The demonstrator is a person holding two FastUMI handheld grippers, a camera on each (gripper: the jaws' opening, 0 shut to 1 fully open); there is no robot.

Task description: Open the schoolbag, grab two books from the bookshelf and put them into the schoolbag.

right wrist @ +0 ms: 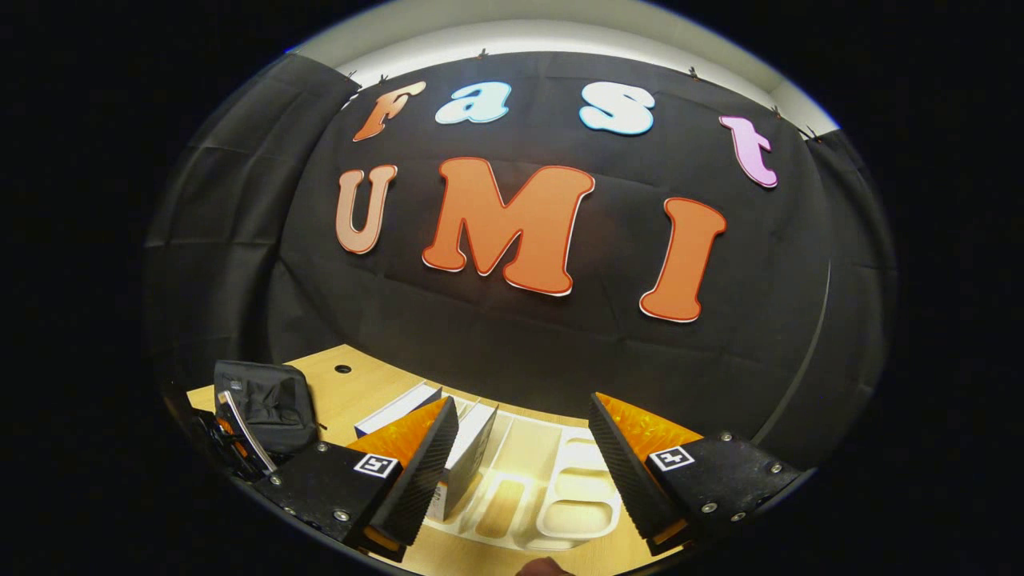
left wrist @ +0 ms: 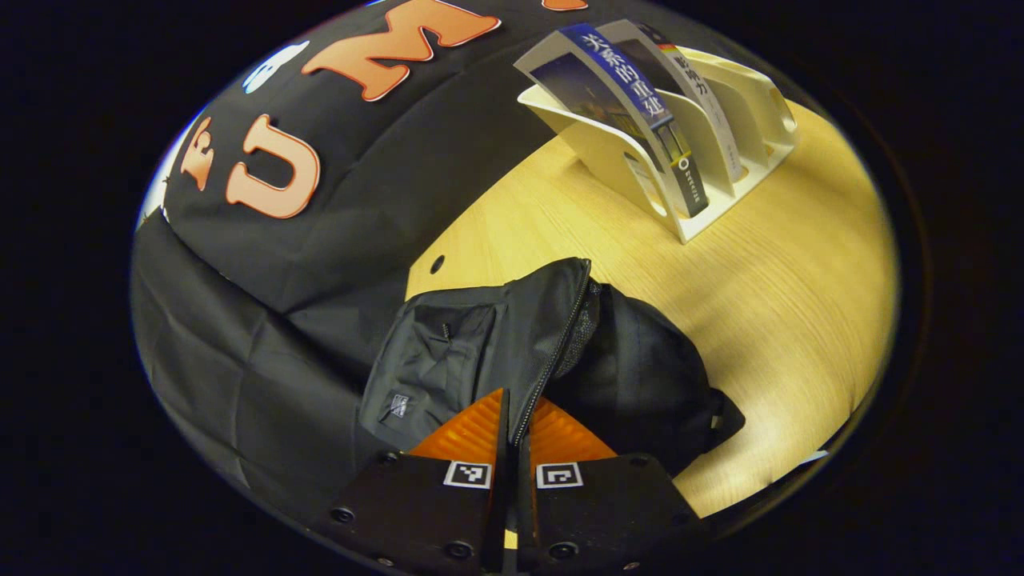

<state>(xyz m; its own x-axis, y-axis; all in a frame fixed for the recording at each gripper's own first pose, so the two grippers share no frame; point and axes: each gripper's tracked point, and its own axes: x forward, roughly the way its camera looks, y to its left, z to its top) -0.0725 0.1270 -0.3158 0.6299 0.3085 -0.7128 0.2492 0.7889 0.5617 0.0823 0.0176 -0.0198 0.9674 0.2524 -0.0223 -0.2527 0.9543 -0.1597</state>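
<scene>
Table (left wrist: pixel 784 304), tongs (left wrist: pixel 518 432) hiding schoolbag (left wrist: pixel 480 352) zipper

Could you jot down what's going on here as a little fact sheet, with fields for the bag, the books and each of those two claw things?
Schoolbag: black schoolbag on the wooden table, zipper partly open.
Books: two books standing tilted in the white bookshelf.
Other slots of the bookshelf: empty.
Left gripper: fingers close together at the bag's zipper edge; a firm pinch cannot be confirmed.
Right gripper: open, above the bookshelf, holding nothing.
Progress: no book in the bag yet.
</scene>
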